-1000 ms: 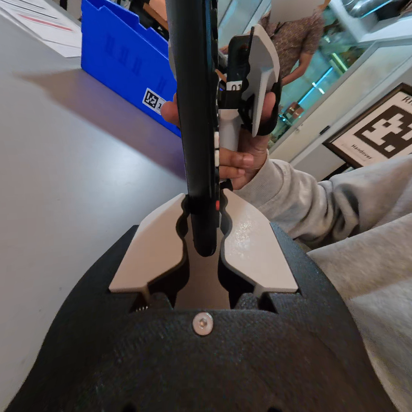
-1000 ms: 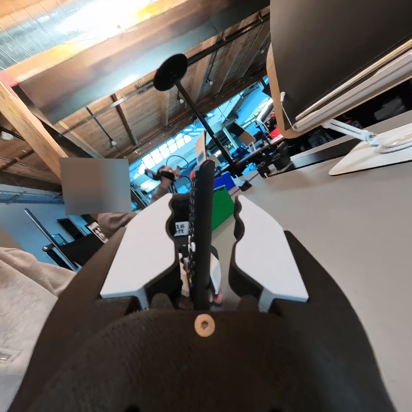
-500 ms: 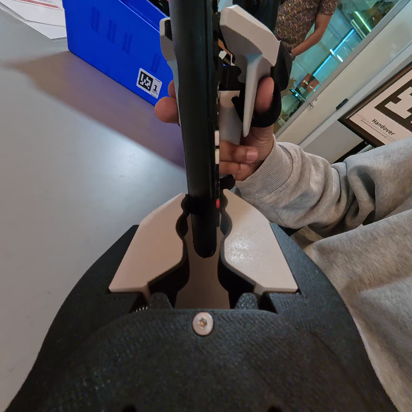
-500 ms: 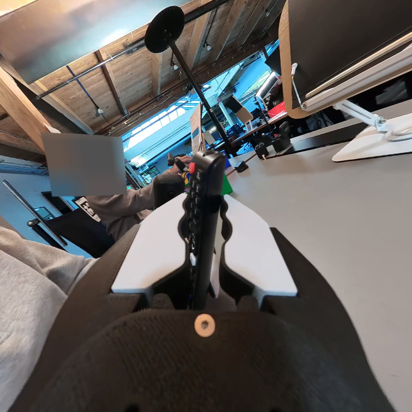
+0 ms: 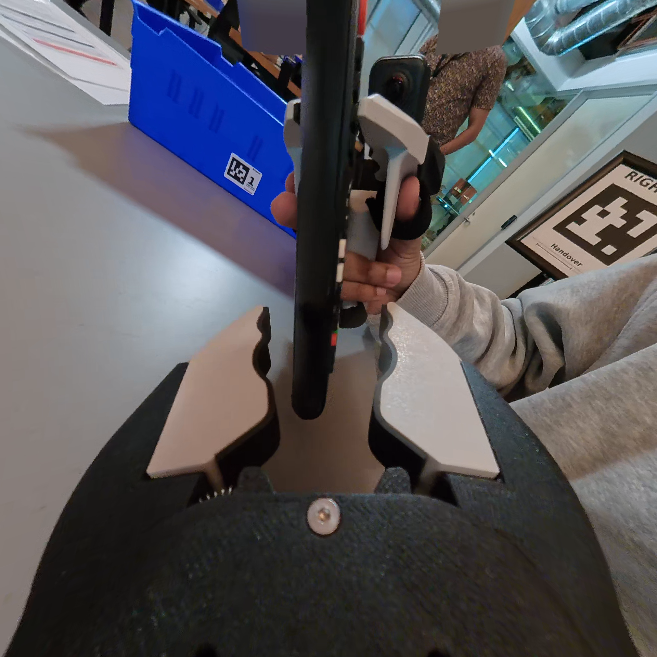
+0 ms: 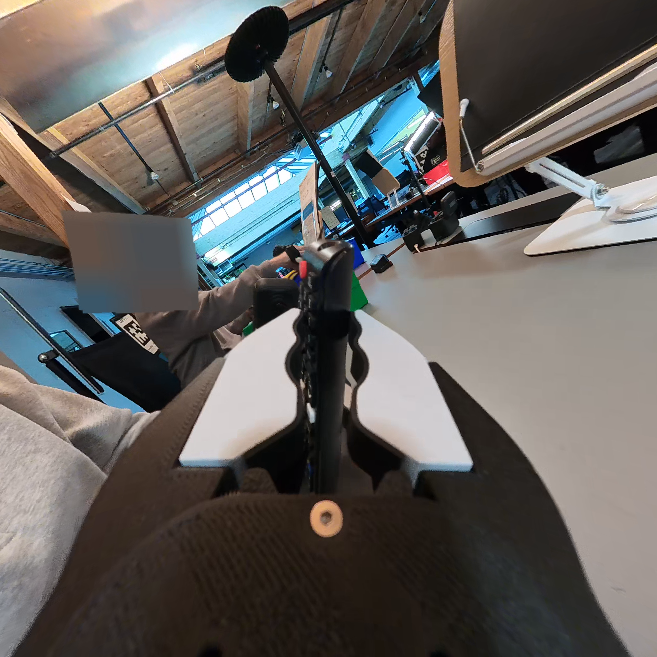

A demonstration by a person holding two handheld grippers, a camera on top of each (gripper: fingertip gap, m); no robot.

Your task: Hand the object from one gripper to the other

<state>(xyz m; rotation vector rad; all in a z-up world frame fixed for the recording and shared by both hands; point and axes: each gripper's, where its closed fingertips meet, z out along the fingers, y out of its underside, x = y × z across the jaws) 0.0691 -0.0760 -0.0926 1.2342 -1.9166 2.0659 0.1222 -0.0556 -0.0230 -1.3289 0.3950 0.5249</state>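
The right hand-held gripper clamps the black remote control upright above the counter, carrying its weight, so the left hand-held gripper stands open around its lower end without touching.

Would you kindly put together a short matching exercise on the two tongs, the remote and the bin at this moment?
Column one:
1. left tongs
2. right tongs
3. black remote control
4. storage bin

Column two:
A. blue, standing on the grey table
B. open, fingers clear of the remote on both sides
C. shut on the remote
D. upright, its lower end between the open fingers

Pairs: 1-B, 2-C, 3-D, 4-A
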